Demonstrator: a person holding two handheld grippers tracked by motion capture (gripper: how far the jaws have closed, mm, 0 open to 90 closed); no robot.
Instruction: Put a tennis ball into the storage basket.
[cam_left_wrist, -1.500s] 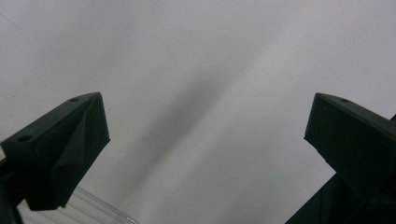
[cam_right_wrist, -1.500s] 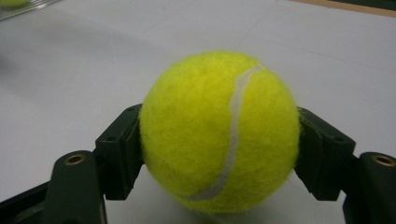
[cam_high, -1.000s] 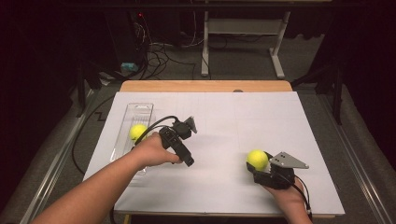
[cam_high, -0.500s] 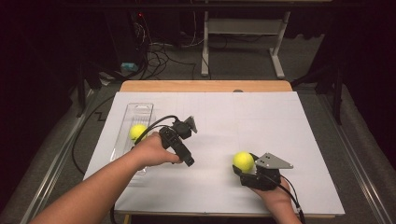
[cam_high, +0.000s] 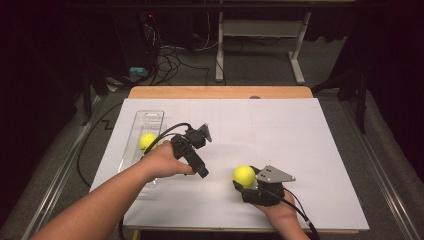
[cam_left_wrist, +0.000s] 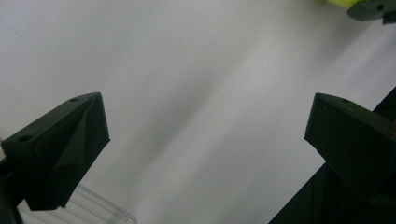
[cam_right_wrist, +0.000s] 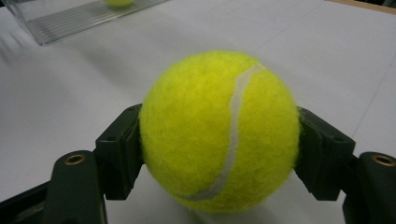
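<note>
From above, I count two tennis balls and two grippers on a table (cam_high: 320, 150) covered in smooth white paper, with a strip of bare wood showing at its far edge. One tennis ball (cam_high: 244, 176) sits pinched in the right gripper (cam_high: 246, 184) near the front of the table, right of centre. It is round, fuzzy and bright yellow-green. A second tennis ball (cam_high: 147, 141) lies inside a long, clear plastic tray (cam_high: 150, 119), a narrow rectangular trough near the table's left edge. The left gripper (cam_high: 204, 133) is held just to the right of that tray, its black body gripped in the left hand (cam_high: 165, 161), with a black cable looping out behind it. The right gripper carries a grey three-cornered plate on top.

In the left gripper view, two blunt, matte black jaws stand spread wide apart with nothing but the white paper between them. A ribbed corner of the clear tray (cam_left_wrist: 100, 209) shows at the bottom.

In the right gripper view, the two black jaws press against either side of the held ball (cam_right_wrist: 219, 130). Its felt nap looks woolly, crossed by one curved white seam. Far behind, the tray (cam_right_wrist: 70, 18) shows ridged plastic with the other ball (cam_right_wrist: 119, 2) in it.
</note>
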